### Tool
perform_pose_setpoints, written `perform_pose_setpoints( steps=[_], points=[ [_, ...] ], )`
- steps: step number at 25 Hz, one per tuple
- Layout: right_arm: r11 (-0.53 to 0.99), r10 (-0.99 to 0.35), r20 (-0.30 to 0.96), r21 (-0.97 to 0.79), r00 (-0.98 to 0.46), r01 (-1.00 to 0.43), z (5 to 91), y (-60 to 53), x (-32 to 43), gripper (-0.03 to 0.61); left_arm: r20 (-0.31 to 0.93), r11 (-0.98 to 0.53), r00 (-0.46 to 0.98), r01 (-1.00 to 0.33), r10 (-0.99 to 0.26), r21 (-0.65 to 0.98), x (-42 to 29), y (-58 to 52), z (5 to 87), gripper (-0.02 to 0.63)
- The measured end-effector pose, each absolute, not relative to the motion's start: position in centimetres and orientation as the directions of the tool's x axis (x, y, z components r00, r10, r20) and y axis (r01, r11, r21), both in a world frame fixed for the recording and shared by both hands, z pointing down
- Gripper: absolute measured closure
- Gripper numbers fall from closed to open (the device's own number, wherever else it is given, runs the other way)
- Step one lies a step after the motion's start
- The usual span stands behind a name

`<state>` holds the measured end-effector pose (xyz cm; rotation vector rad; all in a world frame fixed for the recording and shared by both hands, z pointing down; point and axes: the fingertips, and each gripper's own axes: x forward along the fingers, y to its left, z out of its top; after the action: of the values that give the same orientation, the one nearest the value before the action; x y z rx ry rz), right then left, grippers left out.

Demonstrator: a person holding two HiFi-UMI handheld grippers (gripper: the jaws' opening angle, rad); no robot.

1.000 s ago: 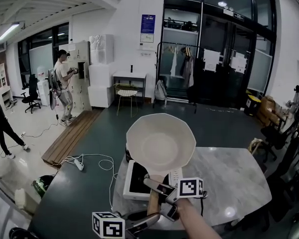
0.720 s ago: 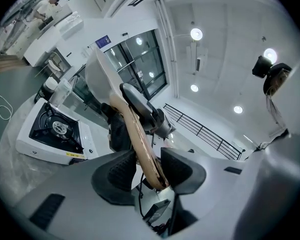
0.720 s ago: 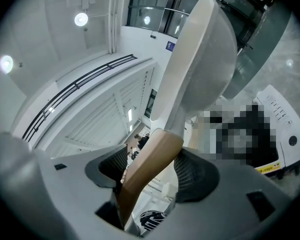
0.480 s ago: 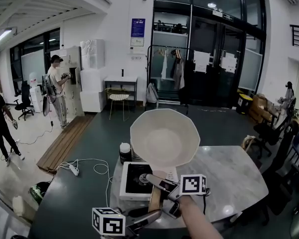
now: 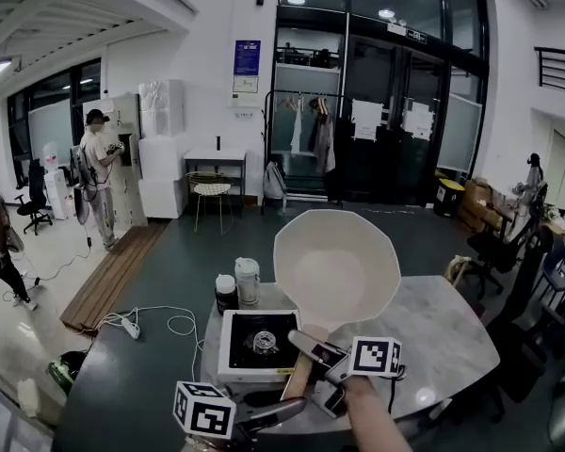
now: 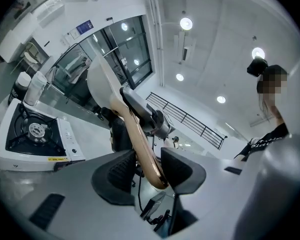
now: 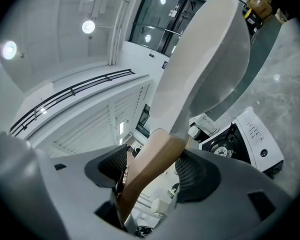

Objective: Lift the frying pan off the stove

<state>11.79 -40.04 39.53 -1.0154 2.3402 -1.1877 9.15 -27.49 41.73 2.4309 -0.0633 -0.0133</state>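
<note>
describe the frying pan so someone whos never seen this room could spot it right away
Find the pale marble table in the hall, then the white single-burner stove on it. The frying pan is held tilted in the air, above and right of the stove, by its wooden handle. Unlike the two jars behind the stove, it is wide, cream and off the table.
</note>
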Motion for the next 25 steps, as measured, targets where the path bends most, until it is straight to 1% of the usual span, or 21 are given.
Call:
perform_pose_setpoints(
  steps=[10,25],
  points=[
    [0.363,-0.76,0.045,-0.798,-0.649,-0.48,39.6,-40.0,13.7,0.273,0.007,-0.761,0.999,0.025,0.039,0.648,10.5,-27.7,41.9,0.446],
    [0.368,-0.767,0.074,-0.764,-0.638,-0.531,39.5,-40.1,15.0,0.271,0.042,-0.78,0.996,0.035,0.078,0.625,11.8,-27.9,42.2,0.446]
  ],
)
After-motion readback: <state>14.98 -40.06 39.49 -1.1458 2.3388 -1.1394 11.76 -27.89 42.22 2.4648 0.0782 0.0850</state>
